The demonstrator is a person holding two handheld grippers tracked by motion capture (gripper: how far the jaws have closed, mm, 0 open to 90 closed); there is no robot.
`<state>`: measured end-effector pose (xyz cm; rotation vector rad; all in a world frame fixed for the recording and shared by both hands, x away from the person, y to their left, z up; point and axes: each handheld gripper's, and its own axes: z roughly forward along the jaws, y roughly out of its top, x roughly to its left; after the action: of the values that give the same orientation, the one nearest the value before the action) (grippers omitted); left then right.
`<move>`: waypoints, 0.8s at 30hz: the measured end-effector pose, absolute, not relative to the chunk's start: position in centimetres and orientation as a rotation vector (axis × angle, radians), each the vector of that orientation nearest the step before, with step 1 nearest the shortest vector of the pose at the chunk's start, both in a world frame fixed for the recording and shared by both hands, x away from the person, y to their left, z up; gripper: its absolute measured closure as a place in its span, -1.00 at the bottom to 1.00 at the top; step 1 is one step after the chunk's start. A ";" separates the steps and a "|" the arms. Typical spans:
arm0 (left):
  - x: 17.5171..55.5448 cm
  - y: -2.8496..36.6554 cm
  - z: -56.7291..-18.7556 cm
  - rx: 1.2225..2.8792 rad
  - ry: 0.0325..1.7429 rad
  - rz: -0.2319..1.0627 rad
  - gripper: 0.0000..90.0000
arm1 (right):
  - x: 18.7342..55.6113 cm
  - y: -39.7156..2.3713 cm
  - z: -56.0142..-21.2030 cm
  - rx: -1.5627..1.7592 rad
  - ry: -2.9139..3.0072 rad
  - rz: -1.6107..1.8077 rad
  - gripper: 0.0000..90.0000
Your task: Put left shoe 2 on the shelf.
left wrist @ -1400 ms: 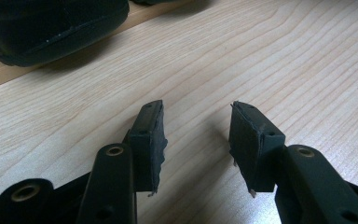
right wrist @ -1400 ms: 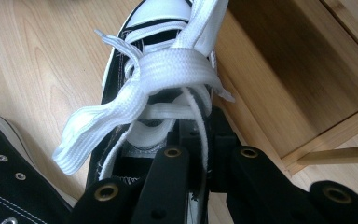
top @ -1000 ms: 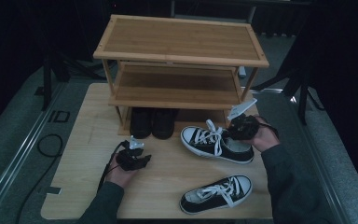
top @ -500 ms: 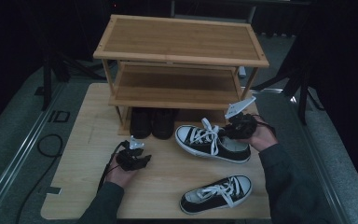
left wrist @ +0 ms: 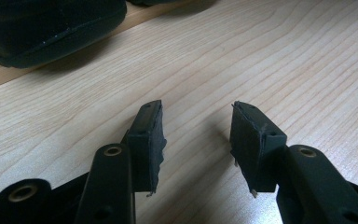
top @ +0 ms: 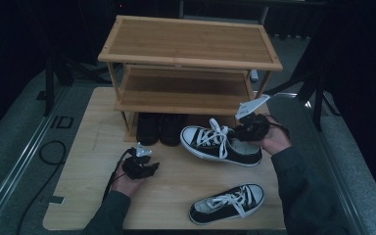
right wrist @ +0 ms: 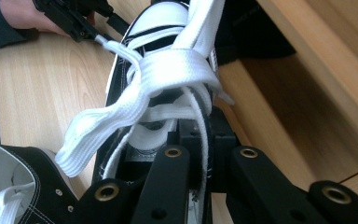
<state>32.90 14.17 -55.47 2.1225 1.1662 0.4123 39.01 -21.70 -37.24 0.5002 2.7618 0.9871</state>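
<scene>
My right gripper [top: 247, 129] is shut on the heel end of a black sneaker [top: 214, 143] with white laces. The sneaker hangs slightly above the wooden table [top: 88, 147], toe pointing left, in front of the bamboo shoe rack [top: 191, 49]. In the right gripper view the jaws [right wrist: 200, 140] pinch the sneaker [right wrist: 163, 60] at its opening, laces draped over them. The matching sneaker [top: 227, 203] lies at the front of the table. My left gripper [top: 149, 169] rests low over the table at the left. Its jaws [left wrist: 196, 135] stand open with nothing between them.
A pair of plain black shoes [top: 159, 128] stands under the rack's lowest shelf, and one [left wrist: 51, 23] lies just beyond the left jaws. The rack's middle shelf [top: 186, 93] and top are bare. Dark floor and stands surround the table.
The right gripper has raised the sneaker a little and carried it left, toward the rack. The left hand and the front sneaker have stayed put.
</scene>
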 end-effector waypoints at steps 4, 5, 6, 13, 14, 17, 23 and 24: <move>32.9 14.2 -55.5 2.121 1.167 0.411 0.20 | 39.0 -21.4 -36.7 0.493 2.748 0.996 0.97; 32.9 14.2 -55.5 2.122 1.166 0.411 0.20 | 39.0 -21.3 -36.6 0.487 2.754 0.994 0.97; 32.9 14.2 -55.5 2.122 1.166 0.411 0.20 | 39.0 -21.2 -36.5 0.490 2.750 0.996 0.97; 32.9 14.2 -55.5 2.121 1.168 0.410 0.20 | 39.1 -20.7 -36.0 0.481 2.776 1.004 0.97; 32.9 14.2 -55.5 2.120 1.168 0.410 0.20 | 39.1 -20.7 -35.9 0.485 2.773 1.011 0.97; 32.9 14.2 -55.5 2.120 1.168 0.410 0.20 | 39.0 -20.6 -35.7 0.480 2.768 1.027 0.97; 32.9 14.2 -55.5 2.120 1.168 0.409 0.20 | 39.1 -20.5 -35.2 0.470 2.765 1.029 0.97; 32.9 14.2 -55.5 2.120 1.168 0.410 0.20 | 39.1 -20.5 -35.1 0.472 2.763 1.031 0.97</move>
<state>32.91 14.19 -55.47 2.1203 1.1675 0.4097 39.13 -20.45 -35.10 0.4723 2.7625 1.0313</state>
